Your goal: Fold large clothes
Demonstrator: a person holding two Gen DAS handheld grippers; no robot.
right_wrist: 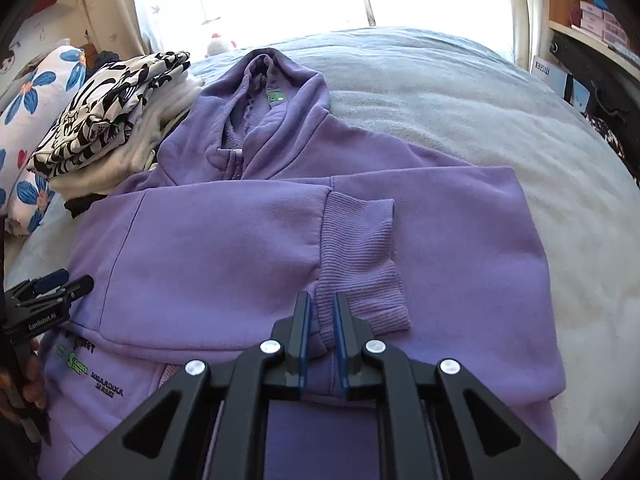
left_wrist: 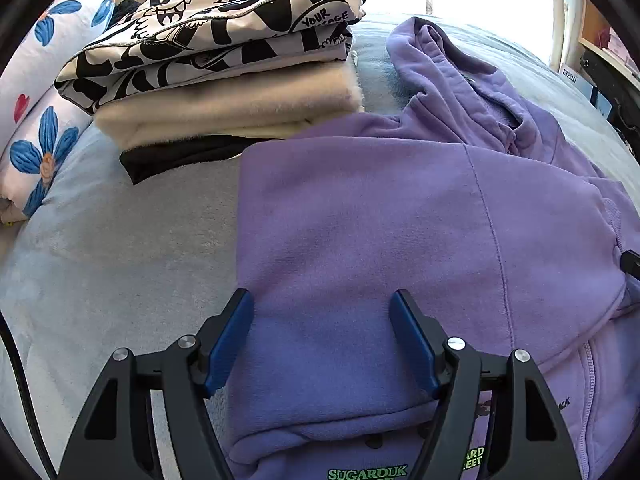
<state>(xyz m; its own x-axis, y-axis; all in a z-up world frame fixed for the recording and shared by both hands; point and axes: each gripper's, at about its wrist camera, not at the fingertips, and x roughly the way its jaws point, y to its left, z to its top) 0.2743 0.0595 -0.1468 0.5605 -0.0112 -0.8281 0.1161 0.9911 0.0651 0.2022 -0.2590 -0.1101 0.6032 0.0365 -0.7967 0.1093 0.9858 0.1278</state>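
Observation:
A purple hoodie (right_wrist: 248, 240) lies front-up on the bed, hood (right_wrist: 264, 92) at the far end, both sleeves folded across the chest. It also shows in the left wrist view (left_wrist: 380, 232). My right gripper (right_wrist: 320, 312) is nearly closed on the ribbed cuff (right_wrist: 360, 248) of the left-hand sleeve, with cuff fabric between the blue pads. My left gripper (left_wrist: 322, 308) is open and empty, low over the folded sleeve at the hoodie's left side; it also shows in the right wrist view (right_wrist: 52, 284).
A stack of folded clothes (left_wrist: 224, 68), black-and-white print on top of cream and black pieces, sits at the hoodie's far left. A floral pillow (left_wrist: 44, 80) lies beyond it. The pale blue bedcover (right_wrist: 500, 128) spreads to the right. Shelves (right_wrist: 592, 20) stand at the far right.

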